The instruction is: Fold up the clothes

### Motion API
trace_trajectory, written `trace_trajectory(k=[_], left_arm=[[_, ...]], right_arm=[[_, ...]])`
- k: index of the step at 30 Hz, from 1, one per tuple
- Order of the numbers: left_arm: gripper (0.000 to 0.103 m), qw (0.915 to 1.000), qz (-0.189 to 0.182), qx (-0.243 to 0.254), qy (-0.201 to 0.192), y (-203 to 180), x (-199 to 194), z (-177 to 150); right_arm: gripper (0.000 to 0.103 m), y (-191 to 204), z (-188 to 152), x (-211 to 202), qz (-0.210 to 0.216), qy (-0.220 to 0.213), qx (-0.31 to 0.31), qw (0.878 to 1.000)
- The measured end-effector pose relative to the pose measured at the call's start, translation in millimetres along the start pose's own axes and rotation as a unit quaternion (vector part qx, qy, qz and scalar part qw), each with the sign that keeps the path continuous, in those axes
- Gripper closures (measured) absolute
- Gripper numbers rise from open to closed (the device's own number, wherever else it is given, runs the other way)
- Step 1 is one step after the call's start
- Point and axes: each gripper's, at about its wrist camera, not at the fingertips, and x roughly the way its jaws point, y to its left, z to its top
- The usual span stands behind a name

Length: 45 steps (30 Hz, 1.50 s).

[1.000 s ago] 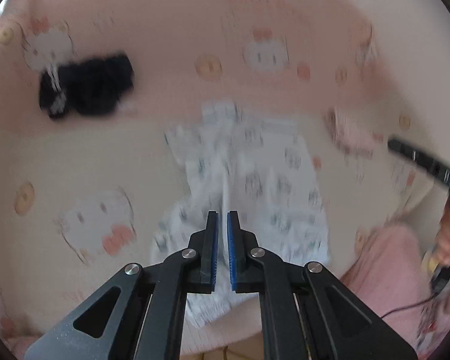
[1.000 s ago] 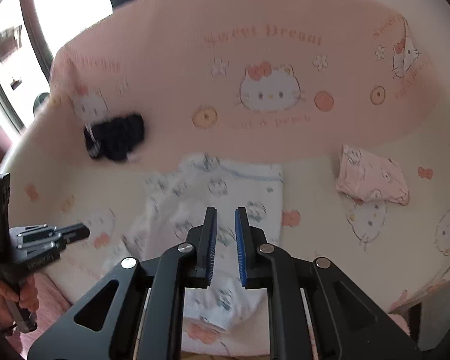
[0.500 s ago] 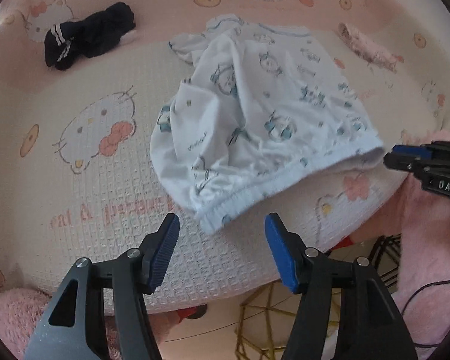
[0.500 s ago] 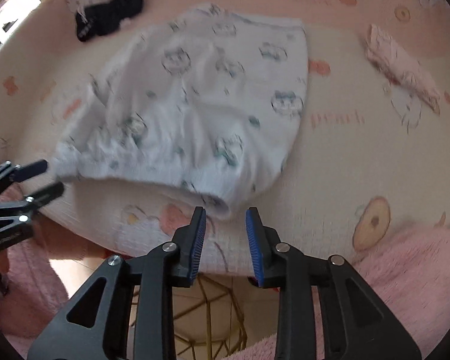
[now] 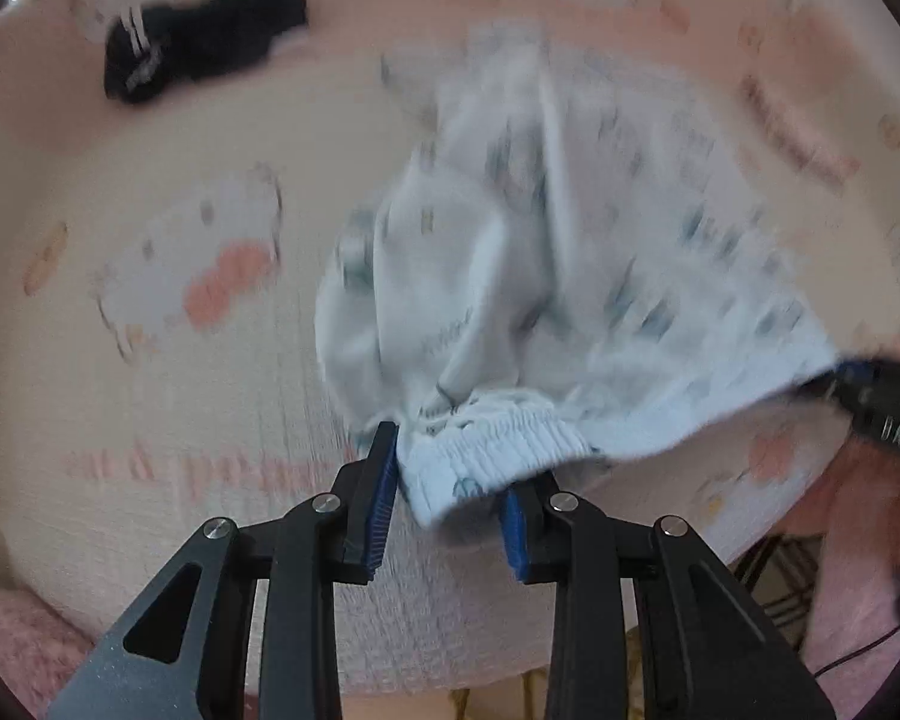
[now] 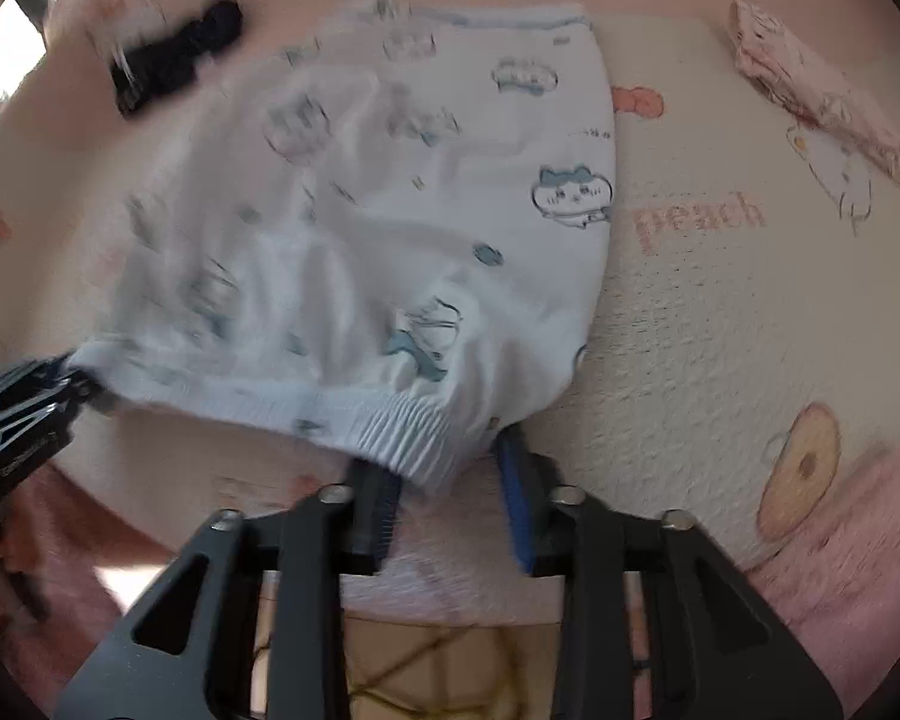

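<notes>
now your left gripper (image 5: 450, 480) has just been closing, and its blue pads sit either side of the ribbed hem corner of the white printed garment (image 5: 558, 252), which lies rumpled on the pink cartoon bedspread (image 5: 150, 360) near the edge. your right gripper (image 6: 450, 480) has been closing too, with the other hem corner between its jaws. whether either pair presses the cloth yet, you cannot tell. a black garment (image 5: 204, 48) lies well apart at the back, a pink one (image 6: 810, 90) off to the right.
</notes>
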Motion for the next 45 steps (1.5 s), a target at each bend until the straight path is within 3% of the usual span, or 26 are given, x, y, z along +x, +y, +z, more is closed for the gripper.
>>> trace_trajectory(k=[1,3,7,12,16,18,21,25,28,31,35,38,40,42,45], left_arm=[[0.094,0.9998,0.012,0.011,-0.011,-3.9,-7.8,0.5],[0.094,0.9980,0.031,0.026,-0.048,-8.2,-33.1,4.8],[0.094,0.9884,0.042,0.036,-0.141,-5.7,-102.7,18.3],[0.094,0.9767,-0.016,0.017,-0.213,2.0,-177.9,39.7],[0.094,0.9670,-0.072,0.005,-0.244,5.6,-222.6,41.3],[0.094,0.9669,-0.089,0.003,-0.239,6.2,-229.1,43.6],[0.094,0.9752,-0.067,0.003,-0.211,9.5,-211.5,46.9],[0.094,0.9824,-0.082,-0.003,-0.168,4.2,-181.9,39.9],[0.094,0.9844,-0.089,0.002,-0.152,-2.4,-171.5,32.9],[0.094,0.9838,-0.120,-0.023,-0.132,5.9,-145.0,38.4],[0.094,0.9868,-0.107,-0.030,-0.118,13.3,-121.9,76.7],[0.095,0.9881,-0.092,-0.028,-0.120,17.4,-117.6,112.6],[0.095,0.9791,-0.088,-0.011,-0.183,19.5,-169.0,154.5],[0.095,0.9600,-0.072,0.025,-0.269,14.4,-242.3,188.2],[0.094,0.9326,-0.052,0.061,-0.352,7.2,-320.9,200.9]], right_arm=[[0.091,2.0,0.8,-4.1,-0.009,-0.005,-0.004,1.000],[0.095,6.2,2.5,-22.4,-0.035,-0.027,-0.011,0.999],[0.095,8.3,13.7,-80.9,-0.056,-0.118,-0.020,0.991],[0.095,13.6,23.8,-149.7,-0.024,-0.194,-0.009,0.981],[0.095,27.0,21.6,-199.1,0.022,-0.238,-0.002,0.971],[0.095,31.5,23.3,-217.8,0.044,-0.255,0.005,0.966],[0.093,28.9,21.3,-208.8,0.046,-0.246,0.049,0.967],[0.091,17.0,12.9,-155.4,0.089,-0.163,0.104,0.977],[0.091,19.8,9.4,-120.9,0.090,-0.121,0.100,0.984],[0.094,22.2,10.4,-85.8,0.087,-0.078,0.089,0.989],[0.099,17.7,49.5,-60.5,0.050,-0.070,0.065,0.994],[0.099,8.3,98.0,-91.8,0.036,-0.114,0.068,0.991],[0.099,2.4,133.8,-145.8,0.048,-0.174,0.075,0.981],[0.099,1.3,158.3,-215.0,0.041,-0.253,0.066,0.964],[0.098,2.9,175.0,-309.6,0.035,-0.356,0.051,0.932]])
